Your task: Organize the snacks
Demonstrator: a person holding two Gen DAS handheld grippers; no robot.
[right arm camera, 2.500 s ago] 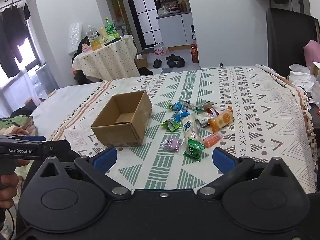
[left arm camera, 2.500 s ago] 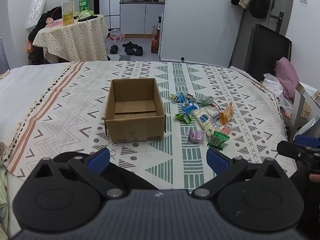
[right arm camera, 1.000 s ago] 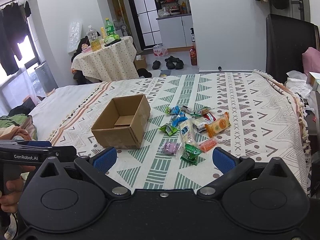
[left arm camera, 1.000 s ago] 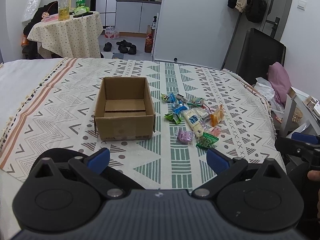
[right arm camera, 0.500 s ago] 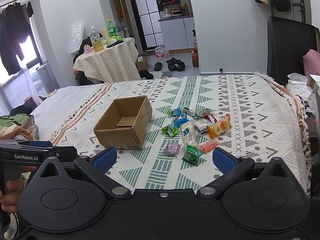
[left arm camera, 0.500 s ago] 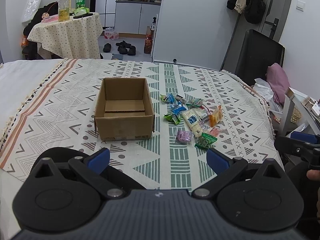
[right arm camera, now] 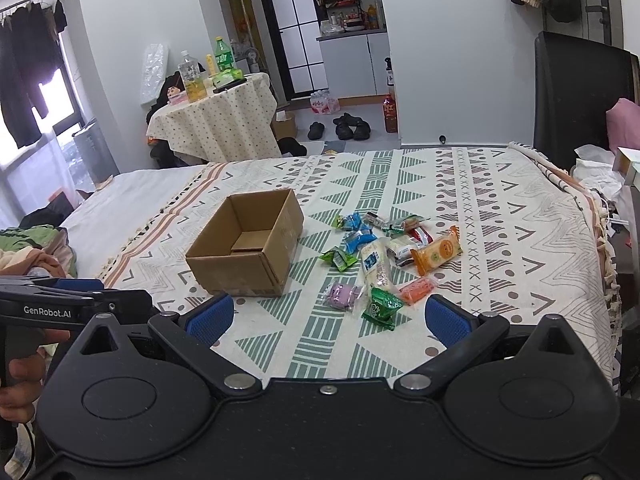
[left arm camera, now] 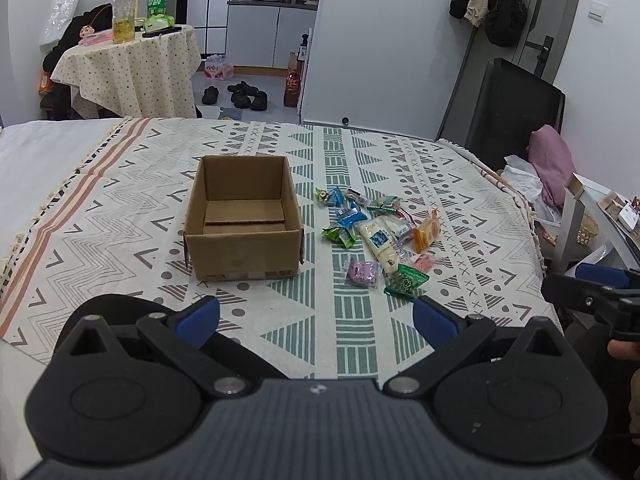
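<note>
An open, empty cardboard box (left arm camera: 244, 222) (right arm camera: 250, 248) stands on a patterned cloth (left arm camera: 460, 184) (right arm camera: 480, 208). To its right lies a heap of several wrapped snacks: a long white pack (left arm camera: 382, 242) (right arm camera: 377, 263), an orange pack (left arm camera: 426, 232) (right arm camera: 437, 251), a purple one (left arm camera: 363, 272) (right arm camera: 342, 295), a dark green one (left arm camera: 406, 281) (right arm camera: 382, 307) and small blue and green ones. My left gripper (left arm camera: 316, 316) is open near the front edge, short of the box. My right gripper (right arm camera: 327, 318) is open too, just short of the purple and green packs. Neither holds anything.
A round table (left arm camera: 128, 68) with bottles stands behind, shoes (left arm camera: 244, 96) on the floor beside it. A black chair (left arm camera: 508, 108) and a pink cushion (left arm camera: 550, 164) sit at the right. A hand (right arm camera: 18, 376) holds the left tool in the right wrist view.
Both grippers have drifted slightly forward and closer to the box and snacks over the last moments. Nothing on the cloth has moved and both stay open.
</note>
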